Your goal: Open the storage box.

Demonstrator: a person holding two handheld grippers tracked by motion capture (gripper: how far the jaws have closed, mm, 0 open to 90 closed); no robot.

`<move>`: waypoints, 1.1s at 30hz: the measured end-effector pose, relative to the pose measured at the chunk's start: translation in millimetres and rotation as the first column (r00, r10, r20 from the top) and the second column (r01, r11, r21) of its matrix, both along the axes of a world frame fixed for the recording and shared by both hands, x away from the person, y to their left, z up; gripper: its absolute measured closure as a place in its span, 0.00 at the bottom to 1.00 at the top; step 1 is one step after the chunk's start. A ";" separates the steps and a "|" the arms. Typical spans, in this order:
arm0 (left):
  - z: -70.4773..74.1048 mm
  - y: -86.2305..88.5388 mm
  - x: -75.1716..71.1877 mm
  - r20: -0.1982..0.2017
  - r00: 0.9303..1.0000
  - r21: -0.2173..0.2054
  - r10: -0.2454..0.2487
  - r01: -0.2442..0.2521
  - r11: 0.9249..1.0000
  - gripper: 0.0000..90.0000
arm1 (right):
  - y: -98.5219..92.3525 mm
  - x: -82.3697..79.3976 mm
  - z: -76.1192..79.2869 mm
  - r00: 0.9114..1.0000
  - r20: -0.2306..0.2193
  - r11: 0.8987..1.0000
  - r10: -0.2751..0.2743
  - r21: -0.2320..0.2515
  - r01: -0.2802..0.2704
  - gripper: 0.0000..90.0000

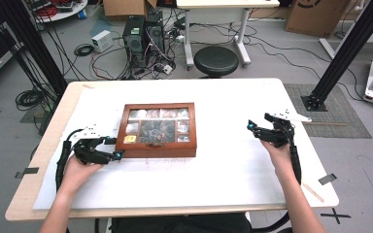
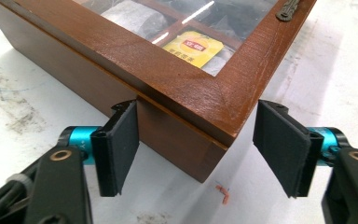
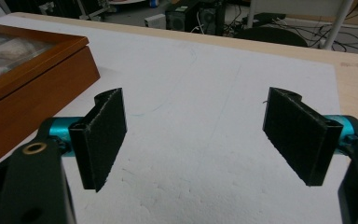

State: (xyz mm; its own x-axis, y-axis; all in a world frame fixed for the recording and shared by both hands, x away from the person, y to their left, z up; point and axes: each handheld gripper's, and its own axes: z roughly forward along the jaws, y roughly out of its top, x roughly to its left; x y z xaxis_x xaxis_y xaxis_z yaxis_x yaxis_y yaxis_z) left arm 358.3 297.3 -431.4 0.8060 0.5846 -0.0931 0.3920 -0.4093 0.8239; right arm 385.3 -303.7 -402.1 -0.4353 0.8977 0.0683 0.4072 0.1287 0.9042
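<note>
A brown wooden box (image 1: pixel 156 130) with a glass lid stands shut at the middle of the table, with packets in its compartments. A yellow tea bag (image 2: pixel 193 46) lies under the glass near the box's front left corner. My left gripper (image 1: pixel 115 148) is at that corner. In the left gripper view, the left gripper (image 2: pixel 196 149) has the corner of the box (image 2: pixel 177 84) between its jaws; one pad (image 2: pixel 121 140) is at the box's side and the other stands clear of it. My right gripper (image 1: pixel 250 128) hovers open over the bare table to the right of the box, and in its own view the right gripper (image 3: pixel 196 135) holds nothing, with the box (image 3: pixel 32 79) off to one side.
A white sheet (image 1: pixel 223 160) covers the tabletop. A small orange scrap (image 2: pixel 223 192) lies by the box corner. Beyond the far edge are a black stool (image 1: pixel 216 60), computer towers (image 1: pixel 143 34) with loose cables, and a black frame post (image 1: pixel 345 53) at right.
</note>
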 end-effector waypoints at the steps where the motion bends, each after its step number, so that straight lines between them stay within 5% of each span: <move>1: 0.0 0.0 0.0 0.000 1.000 0.000 0.000 0.000 1.000 0.36 | -0.1 0.0 0.0 1.000 -0.001 1.000 0.000 0.002 0.000 0.24; 33: 9.0 -2.2 -13.9 0.056 0.997 -0.002 0.047 -0.047 0.999 0.50 | 0.1 -10.6 0.2 1.000 0.011 1.000 -0.008 0.024 0.008 0.25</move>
State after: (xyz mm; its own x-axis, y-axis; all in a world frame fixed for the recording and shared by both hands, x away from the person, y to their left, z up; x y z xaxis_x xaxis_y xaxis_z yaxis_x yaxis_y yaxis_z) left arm 344.4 295.1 -422.4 0.7817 0.6217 -0.0494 0.3643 -0.3908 0.8453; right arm 374.7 -303.6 -401.9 -0.4291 0.8993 0.0849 0.3984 0.1041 0.9113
